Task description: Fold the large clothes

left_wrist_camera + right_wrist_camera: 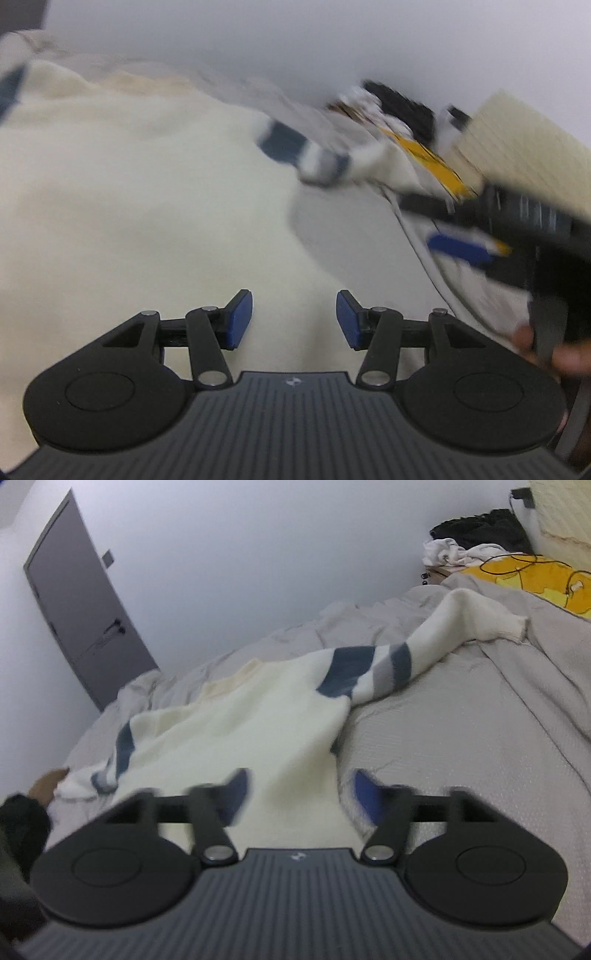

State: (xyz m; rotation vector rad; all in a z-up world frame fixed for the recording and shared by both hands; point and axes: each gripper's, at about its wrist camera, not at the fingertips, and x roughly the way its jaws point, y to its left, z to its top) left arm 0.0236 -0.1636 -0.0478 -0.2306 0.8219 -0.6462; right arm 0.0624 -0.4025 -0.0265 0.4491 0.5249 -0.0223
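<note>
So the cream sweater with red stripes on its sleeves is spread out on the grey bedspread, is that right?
Not quite: the stripes on the cream sweater are dark blue and grey, not red. The right wrist view shows them on the sleeve. The rest holds: it is spread out on the grey bedspread.

The left gripper was matte black with a ribbed grey body, round side discs and silver pivot screws; its fingers carried blue pads; the right gripper looked identical, its blue pads blurred.
</note>
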